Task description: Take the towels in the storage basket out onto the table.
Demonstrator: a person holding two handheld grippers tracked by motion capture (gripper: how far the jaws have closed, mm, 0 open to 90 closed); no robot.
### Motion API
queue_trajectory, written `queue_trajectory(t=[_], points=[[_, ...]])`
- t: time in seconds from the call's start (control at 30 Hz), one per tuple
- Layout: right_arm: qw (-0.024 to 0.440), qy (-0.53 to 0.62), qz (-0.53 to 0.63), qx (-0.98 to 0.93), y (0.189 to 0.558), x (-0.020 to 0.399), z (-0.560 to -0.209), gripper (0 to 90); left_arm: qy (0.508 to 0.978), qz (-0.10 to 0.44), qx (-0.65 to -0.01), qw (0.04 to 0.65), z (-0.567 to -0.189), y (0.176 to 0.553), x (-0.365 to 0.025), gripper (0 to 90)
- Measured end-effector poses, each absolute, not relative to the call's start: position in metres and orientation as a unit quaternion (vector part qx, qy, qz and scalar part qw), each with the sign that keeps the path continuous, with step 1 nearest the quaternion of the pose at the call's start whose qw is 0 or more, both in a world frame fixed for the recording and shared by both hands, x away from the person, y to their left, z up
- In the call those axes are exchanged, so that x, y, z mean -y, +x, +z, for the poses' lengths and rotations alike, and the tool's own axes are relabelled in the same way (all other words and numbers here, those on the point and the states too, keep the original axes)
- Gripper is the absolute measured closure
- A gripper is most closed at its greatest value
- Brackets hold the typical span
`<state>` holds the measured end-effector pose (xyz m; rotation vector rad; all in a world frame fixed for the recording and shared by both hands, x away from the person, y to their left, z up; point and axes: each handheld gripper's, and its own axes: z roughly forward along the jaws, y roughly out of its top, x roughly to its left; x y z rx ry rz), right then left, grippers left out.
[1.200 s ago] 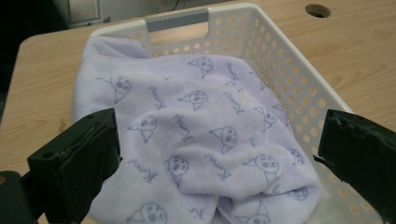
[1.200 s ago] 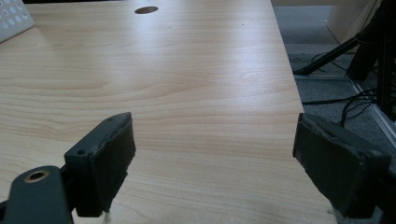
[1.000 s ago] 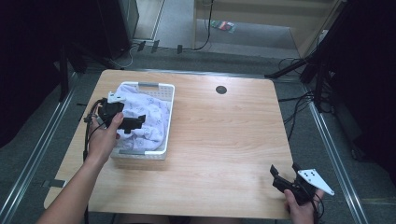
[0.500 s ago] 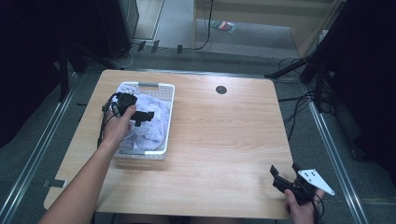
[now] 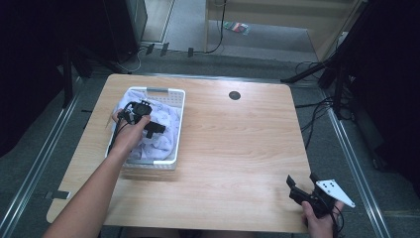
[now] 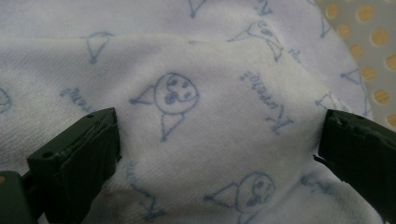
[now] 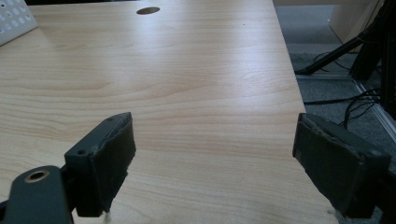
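Pressing my left gripper [image 6: 219,154], jaws spread, onto soft white knit cloth printed with blue doodles [image 6: 196,93] inside the perforated white plastic basket [image 5: 171,161]; my right gripper [image 7: 215,163] hovers agape over pale woodgrain table [image 7: 196,70].

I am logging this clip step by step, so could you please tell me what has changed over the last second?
The left gripper moved from the basket's left rim farther in over the white printed cloth, its jaws open with a fold of cloth between them, nothing gripped yet. The right gripper stayed open at the table's near right corner, and the basket did not move.
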<state>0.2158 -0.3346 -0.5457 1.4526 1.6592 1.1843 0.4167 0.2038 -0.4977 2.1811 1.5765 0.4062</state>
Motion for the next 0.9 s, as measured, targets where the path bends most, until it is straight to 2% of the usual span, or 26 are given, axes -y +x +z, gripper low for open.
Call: queue_trajectory(t=[0.17,0.33,0.6,0.73,0.83,0.9], points=[[0.314,0.551,0.449,-0.630,0.216,0.335,-0.546,13.3,0.789,0.126,-0.578,0.166,-0.505,0.421,-0.198,0.0],[0.314,0.551,0.449,-0.630,0.216,0.335,-0.546,13.3,0.801,0.145,-0.570,0.108,-0.514,0.424,-0.185,0.0],[0.314,0.552,0.449,-0.629,0.216,0.335,-0.546,13.3,0.807,0.145,-0.563,0.104,-0.516,0.423,-0.184,1.5],[0.313,0.552,0.449,-0.629,0.216,0.335,-0.546,13.3,0.811,0.138,-0.560,0.099,-0.512,0.423,-0.185,13.3],[0.313,0.553,0.449,-0.628,0.216,0.335,-0.546,13.2,0.818,0.139,-0.549,0.100,-0.511,0.422,-0.188,18.9],[0.313,0.553,0.449,-0.628,0.216,0.335,-0.546,13.3,0.823,0.143,-0.542,0.098,-0.508,0.421,-0.191,29.0]])
